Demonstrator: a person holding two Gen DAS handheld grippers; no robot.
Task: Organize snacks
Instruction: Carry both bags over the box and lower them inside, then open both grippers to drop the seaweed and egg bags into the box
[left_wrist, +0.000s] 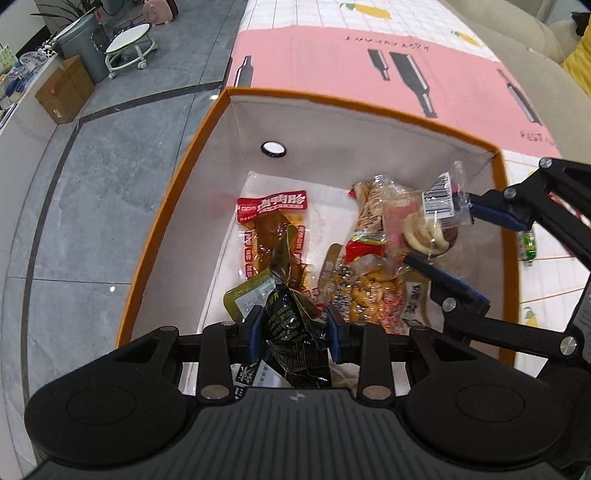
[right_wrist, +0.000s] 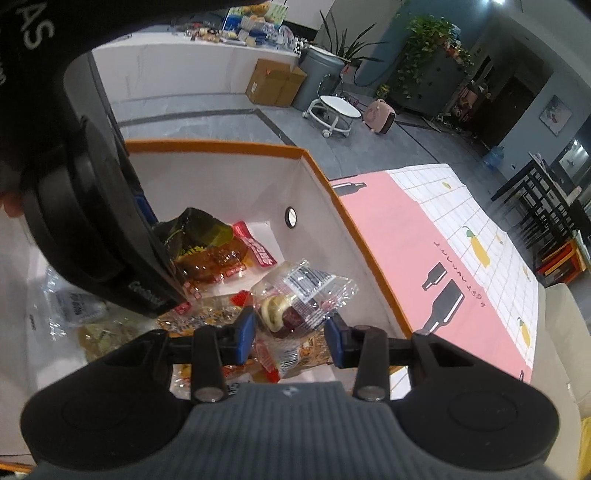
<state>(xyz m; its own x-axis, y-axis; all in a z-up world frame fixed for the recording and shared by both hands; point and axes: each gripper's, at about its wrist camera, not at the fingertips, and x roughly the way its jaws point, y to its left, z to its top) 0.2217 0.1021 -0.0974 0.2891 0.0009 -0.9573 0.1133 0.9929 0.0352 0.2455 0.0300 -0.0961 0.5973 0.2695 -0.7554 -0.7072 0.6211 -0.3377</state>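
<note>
While I hold both grippers over the orange-rimmed box (left_wrist: 173, 206), my left gripper (left_wrist: 293, 334) is clenched on a dark green snack packet (left_wrist: 291, 325), its long axis running away from me, twisted end pointing toward the far wall. My right gripper (right_wrist: 291, 338) has its fingers spread, a clear wrapped pastry (right_wrist: 295, 299) lying between them with its barcode end pointing away; whether either pad touches the wrapper I cannot tell. The left view shows a red jerky packet (left_wrist: 271, 221) flat on the box floor, while the right view half hides it behind my other gripper. The box sits on a pink tablecloth (right_wrist: 399, 236).
</note>
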